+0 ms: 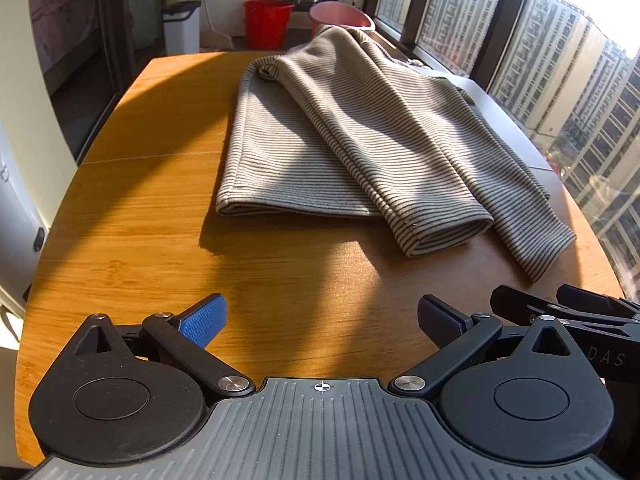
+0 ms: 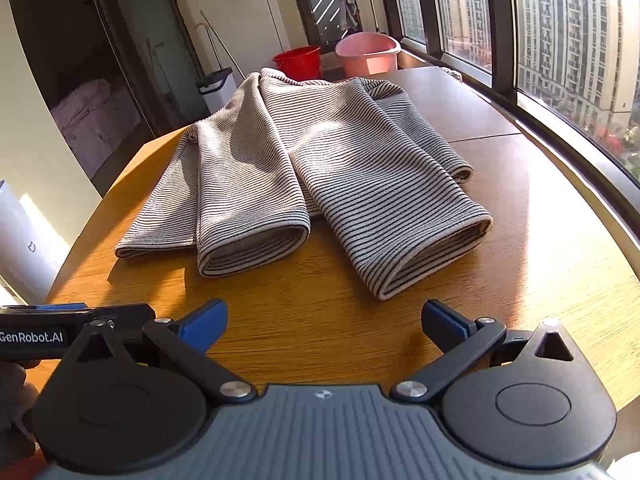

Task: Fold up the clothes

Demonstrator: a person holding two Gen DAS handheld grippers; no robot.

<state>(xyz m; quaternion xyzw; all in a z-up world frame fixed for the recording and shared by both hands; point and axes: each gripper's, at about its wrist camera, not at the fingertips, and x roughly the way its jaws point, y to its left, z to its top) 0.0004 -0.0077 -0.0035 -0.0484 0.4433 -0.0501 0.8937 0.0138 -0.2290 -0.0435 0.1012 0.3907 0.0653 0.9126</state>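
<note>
We log the left wrist view first. The left gripper (image 1: 322, 326) hangs over bare wood at the bottom of the frame, its blue-padded fingers (image 1: 204, 322) spread wide with nothing between them. The striped garment (image 1: 360, 140) lies flat on the wooden bench (image 1: 120, 240) in the centre and right of the frame, well apart from the fingers, with both sleeves folded inward over the body and their cuffs towards the camera. At the lower right edge we see part of the right gripper (image 1: 568, 312); this view does not show how its fingers stand.

Only this view shows the neckline end of the garment with a small round button-like piece at upper centre.

In the right wrist view, the left gripper (image 2: 60, 312) appears at the left edge as a black bar with printed lettering and a strip of blue pad. The right gripper (image 2: 324, 324) sits at bottom centre, its fingers (image 2: 444, 322) likewise spread and empty, above the bench (image 2: 540, 260). The garment (image 2: 300, 168) fills the middle of the frame. Only here do we see the open ends of both sleeve cuffs and the garment's right edge lying over a darker panel of the bench.

Containers: a white bin (image 1: 182, 26), a red bucket (image 1: 267, 23) and a pink basin (image 1: 342, 16) stand on the floor beyond the bench, upper centre. In the right wrist view the red bucket (image 2: 298, 62) and pink basin (image 2: 368, 56) show their rims only; we cannot tell the contents of any of them.
</note>
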